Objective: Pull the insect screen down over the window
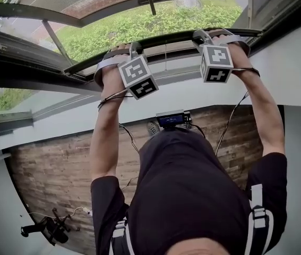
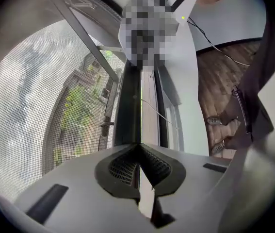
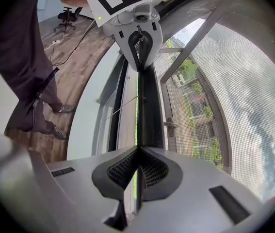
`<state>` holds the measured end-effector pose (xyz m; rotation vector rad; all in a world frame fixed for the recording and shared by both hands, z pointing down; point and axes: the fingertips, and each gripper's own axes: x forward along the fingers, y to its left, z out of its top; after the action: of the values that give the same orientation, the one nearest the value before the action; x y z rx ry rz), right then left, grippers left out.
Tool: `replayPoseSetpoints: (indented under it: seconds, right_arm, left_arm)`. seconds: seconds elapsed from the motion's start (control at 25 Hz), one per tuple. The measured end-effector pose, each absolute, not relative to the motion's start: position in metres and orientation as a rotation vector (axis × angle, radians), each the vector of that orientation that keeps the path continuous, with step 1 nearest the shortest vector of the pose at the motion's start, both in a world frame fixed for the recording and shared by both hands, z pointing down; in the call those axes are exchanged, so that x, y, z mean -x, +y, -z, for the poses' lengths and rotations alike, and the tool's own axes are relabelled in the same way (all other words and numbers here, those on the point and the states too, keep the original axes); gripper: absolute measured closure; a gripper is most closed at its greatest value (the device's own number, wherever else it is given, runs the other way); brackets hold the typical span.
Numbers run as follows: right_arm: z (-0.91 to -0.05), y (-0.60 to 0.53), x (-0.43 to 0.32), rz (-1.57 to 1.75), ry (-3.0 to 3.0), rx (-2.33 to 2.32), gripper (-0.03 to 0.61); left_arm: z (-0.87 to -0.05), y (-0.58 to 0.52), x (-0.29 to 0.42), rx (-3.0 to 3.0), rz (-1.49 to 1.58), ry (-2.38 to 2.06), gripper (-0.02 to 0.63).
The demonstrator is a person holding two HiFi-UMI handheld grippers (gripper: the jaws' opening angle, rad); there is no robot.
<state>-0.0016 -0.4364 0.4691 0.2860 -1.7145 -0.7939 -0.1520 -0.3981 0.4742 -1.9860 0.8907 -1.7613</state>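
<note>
The insect screen's dark pull bar (image 1: 166, 39) runs across the window, and both grippers hold it. My left gripper (image 1: 119, 52) is shut on the bar's left part and my right gripper (image 1: 209, 36) on its right part. In the left gripper view the jaws (image 2: 138, 147) are pressed together on the bar's thin edge (image 2: 130, 106), with the mesh (image 2: 30, 96) to the left. In the right gripper view the jaws (image 3: 138, 149) pinch the same bar (image 3: 149, 106). The mesh (image 3: 244, 96) lies to the right and the left gripper (image 3: 137, 38) is at the bar's far end.
Below the bar are the white window frame and wall (image 1: 192, 92). A wood floor (image 1: 49, 179) lies beneath, with an office chair (image 1: 46, 228) and a cable. The person's torso (image 1: 187, 190) stands close to the wall. Greenery and buildings show outside.
</note>
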Motion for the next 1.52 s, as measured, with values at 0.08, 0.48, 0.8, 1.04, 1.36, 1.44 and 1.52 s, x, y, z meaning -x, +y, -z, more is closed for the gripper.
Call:
replayPoseSetpoints:
  seconds: [0.08, 0.48, 0.8, 1.04, 1.36, 1.44, 1.52]
  right_arm:
    - [-0.483, -0.434, 0.001, 0.766, -1.710, -0.265, 0.560]
    - [-0.516, -0.428, 0.003, 0.711, -1.719, -0.233, 0.560]
    - [-0.562, -0.424, 0.003, 0.644, -1.709, -0.175, 0.560]
    - [-0.576, -0.426, 0.004, 0.616, -1.706, -0.164, 0.560]
    - [-0.589, -0.425, 0.005, 0.593, -1.715, -0.154, 0.560]
    - [-0.595, -0.425, 0.005, 0.590, -1.710, -0.153, 0.560]
    - [-0.600, -0.427, 0.006, 0.588, -1.705, -0.156, 0.560]
  left_arm:
    - [-0.489, -0.397, 0.152, 2.000, 1.785, 0.878, 0.597]
    - [-0.526, -0.392, 0.149, 2.043, 1.835, 0.868, 0.597]
    - [-0.571, -0.387, 0.150, 2.103, 1.900, 0.827, 0.597]
    - [-0.586, -0.389, 0.152, 2.112, 1.920, 0.826, 0.597]
    - [-0.600, -0.388, 0.153, 2.124, 1.940, 0.805, 0.597]
    - [-0.605, -0.388, 0.153, 2.118, 1.941, 0.813, 0.597]
    - [-0.610, -0.390, 0.154, 2.093, 1.937, 0.830, 0.597]
